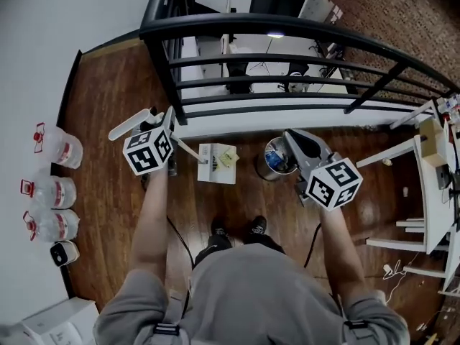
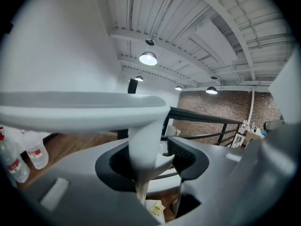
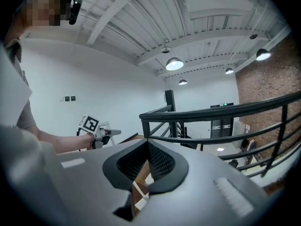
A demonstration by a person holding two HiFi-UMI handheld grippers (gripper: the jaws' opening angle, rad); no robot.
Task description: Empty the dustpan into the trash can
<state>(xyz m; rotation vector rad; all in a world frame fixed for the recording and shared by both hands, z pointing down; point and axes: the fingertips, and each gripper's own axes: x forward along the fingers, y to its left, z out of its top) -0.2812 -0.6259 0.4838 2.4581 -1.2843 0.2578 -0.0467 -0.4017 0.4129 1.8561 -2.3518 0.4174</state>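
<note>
A white long-handled dustpan hangs from my left gripper [image 1: 167,126], whose jaws are shut on its handle [image 1: 132,124]. Its pan [image 1: 216,165] sits low over the wooden floor with yellow scraps in it. In the left gripper view the handle's grip [image 2: 84,109] runs across the top and its stem passes down between the pads of the left gripper [image 2: 150,150]. The small round trash can [image 1: 276,158], with blue rubbish inside, stands just right of the pan. My right gripper [image 1: 297,138] hovers over the can's right side, shut with nothing held. The right gripper [image 3: 148,147] shows its pads meeting.
A black railing [image 1: 287,31] crosses just beyond the can and pan. Three water jugs [image 1: 54,146] line the left wall. A white frame table [image 1: 431,185] stands at the right. The person's feet [image 1: 237,228] are behind the pan, and cables trail on the floor.
</note>
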